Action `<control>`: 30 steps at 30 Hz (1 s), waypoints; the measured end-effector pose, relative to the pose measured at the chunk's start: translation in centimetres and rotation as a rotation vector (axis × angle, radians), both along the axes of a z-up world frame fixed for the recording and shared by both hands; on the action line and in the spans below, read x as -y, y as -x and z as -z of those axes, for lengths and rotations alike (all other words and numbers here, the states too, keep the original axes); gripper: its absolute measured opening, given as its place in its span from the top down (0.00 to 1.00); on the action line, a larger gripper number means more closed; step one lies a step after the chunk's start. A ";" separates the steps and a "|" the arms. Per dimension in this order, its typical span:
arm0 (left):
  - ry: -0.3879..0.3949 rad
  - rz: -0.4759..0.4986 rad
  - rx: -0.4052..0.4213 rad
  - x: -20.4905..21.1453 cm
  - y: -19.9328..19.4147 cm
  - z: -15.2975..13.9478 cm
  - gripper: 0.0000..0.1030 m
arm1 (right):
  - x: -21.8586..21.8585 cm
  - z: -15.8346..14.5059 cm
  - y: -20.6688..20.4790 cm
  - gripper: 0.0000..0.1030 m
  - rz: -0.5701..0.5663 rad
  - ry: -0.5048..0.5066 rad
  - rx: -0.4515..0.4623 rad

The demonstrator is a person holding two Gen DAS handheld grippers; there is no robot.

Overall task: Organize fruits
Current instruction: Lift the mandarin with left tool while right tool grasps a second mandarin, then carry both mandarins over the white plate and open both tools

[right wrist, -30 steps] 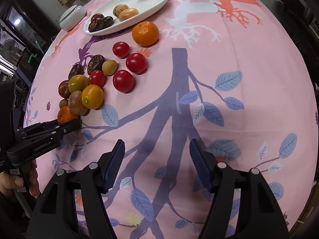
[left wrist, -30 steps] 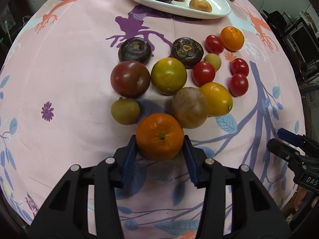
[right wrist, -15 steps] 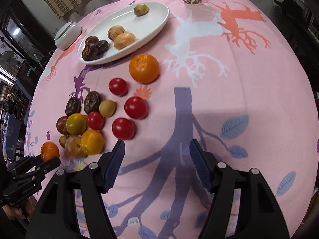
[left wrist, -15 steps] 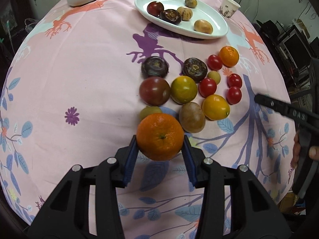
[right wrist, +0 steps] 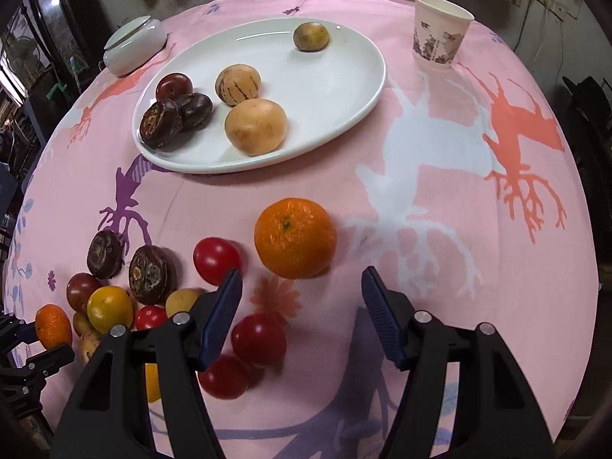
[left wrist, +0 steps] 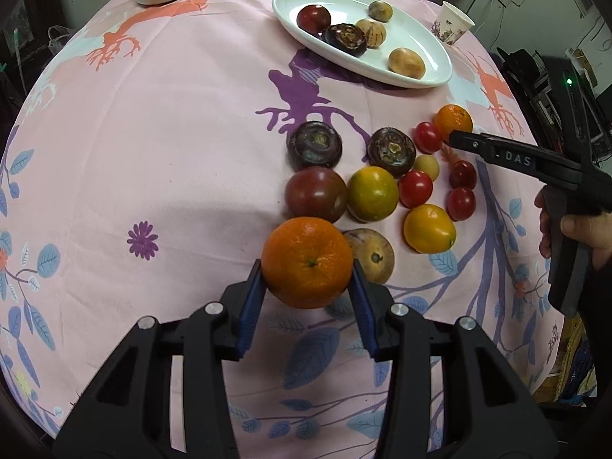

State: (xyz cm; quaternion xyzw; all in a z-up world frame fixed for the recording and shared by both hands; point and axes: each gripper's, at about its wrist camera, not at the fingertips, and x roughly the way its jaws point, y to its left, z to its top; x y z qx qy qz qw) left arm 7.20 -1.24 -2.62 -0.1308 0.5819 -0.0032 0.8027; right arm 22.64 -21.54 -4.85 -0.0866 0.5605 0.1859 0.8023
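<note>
**Both grippers close in on the mandarins**

Lifted clear of the fruit pile since a second ago, the round orange mandarin now rides between the blue pads of the left gripper, clamped at its sides and held above the pink printed tablecloth, nearer the camera than the dark red tomato and the brownish round fruit it once lay against. Over the same interval the right gripper has swung in from open cloth toward the second orange mandarin, which sits on the cloth just beyond its parted, empty fingers, roughly centred between them but not yet enclosed. Small red cherry tomatoes lie just left of that approach. Farther off, the white oval plate already carries a handful of brown and dark fruits, with a patterned paper cup at far right and a white lidded dish at far left. By the look of it, one mandarin is ready for carrying and the other is about to be grasped, with most of the pile unsorted.
</note>
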 end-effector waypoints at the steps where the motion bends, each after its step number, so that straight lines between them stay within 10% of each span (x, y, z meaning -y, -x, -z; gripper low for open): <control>1: 0.001 -0.005 0.001 -0.1 0.0 0.0 0.57 | -0.2 0.1 -0.3 0.42 -0.016 0.010 0.015; 6: 0.012 -0.019 -0.010 -0.4 -0.1 0.4 0.57 | -1.3 0.8 -1.0 0.55 -0.085 0.030 0.000; 30: -0.013 0.022 0.059 0.6 -0.6 -2.4 0.57 | 4.4 -4.4 3.1 0.56 0.060 -0.107 0.035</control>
